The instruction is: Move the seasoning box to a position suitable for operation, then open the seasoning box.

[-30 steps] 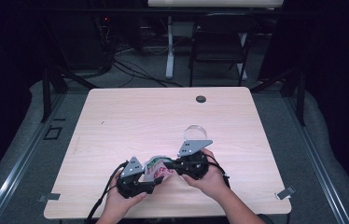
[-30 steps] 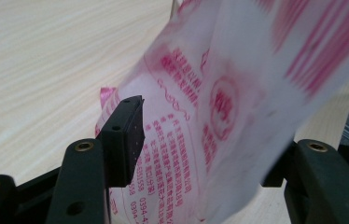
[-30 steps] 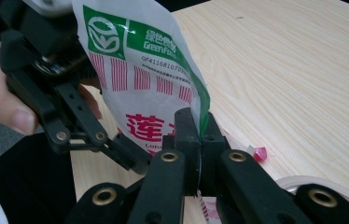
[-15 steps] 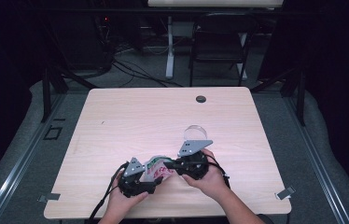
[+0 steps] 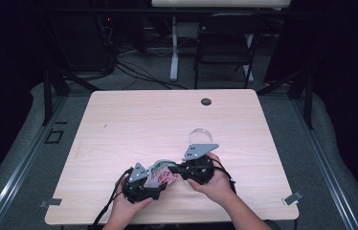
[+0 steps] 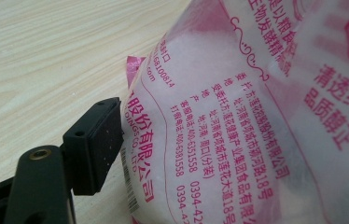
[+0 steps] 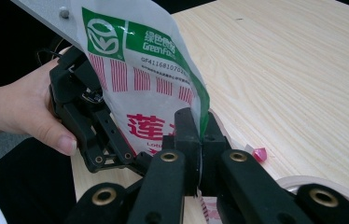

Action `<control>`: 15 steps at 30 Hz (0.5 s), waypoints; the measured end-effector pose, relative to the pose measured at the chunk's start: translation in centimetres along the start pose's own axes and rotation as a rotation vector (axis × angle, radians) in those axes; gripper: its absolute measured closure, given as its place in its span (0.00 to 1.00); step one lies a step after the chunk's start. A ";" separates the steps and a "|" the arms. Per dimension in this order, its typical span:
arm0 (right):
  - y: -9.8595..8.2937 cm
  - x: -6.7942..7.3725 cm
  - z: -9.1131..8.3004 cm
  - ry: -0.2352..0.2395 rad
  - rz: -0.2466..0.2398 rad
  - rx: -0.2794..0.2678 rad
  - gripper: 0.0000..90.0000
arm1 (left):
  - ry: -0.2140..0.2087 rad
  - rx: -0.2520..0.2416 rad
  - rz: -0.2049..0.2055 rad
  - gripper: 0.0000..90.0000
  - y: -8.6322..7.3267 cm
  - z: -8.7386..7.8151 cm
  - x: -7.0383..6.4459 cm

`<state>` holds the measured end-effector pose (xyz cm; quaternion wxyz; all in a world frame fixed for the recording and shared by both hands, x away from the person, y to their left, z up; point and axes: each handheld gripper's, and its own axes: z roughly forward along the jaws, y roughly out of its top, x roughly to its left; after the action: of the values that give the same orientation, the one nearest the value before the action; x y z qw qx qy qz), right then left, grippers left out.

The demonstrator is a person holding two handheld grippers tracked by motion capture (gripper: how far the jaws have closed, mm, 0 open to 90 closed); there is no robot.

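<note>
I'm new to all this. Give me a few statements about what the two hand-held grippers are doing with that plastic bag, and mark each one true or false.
1. The right gripper has its jaws closed on an edge of the printed bag. True.
2. The bag lies flat and untouched at the far edge of the table. False: it is held between the two grippers near the person's edge.
3. The bag bears a green label and red print. True.
4. The left gripper is far from the bag, by the dark round grommet. False: its jaw rests against the bag, and the grommet is near the far edge.
5. A small clear dish sits on the table beyond the right gripper. True.
</note>
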<state>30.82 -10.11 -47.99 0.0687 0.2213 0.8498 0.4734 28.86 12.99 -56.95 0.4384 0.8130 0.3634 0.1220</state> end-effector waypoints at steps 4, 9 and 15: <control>0.0 0.0 0.0 0.002 0.000 0.000 1.00 | 0.008 0.010 -0.005 0.26 -0.2 0.2 0.0; 0.0 -0.1 0.0 0.006 0.001 -0.001 1.00 | 0.010 0.073 -0.004 0.25 -0.4 1.1 0.0; 0.0 0.0 0.0 0.003 -0.002 0.000 1.00 | 0.019 0.089 -0.003 0.25 -0.7 1.6 -0.1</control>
<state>30.82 -10.12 -47.97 0.0681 0.2197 0.8502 0.4735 29.29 12.18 -58.38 0.3986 0.8298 0.3738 0.1127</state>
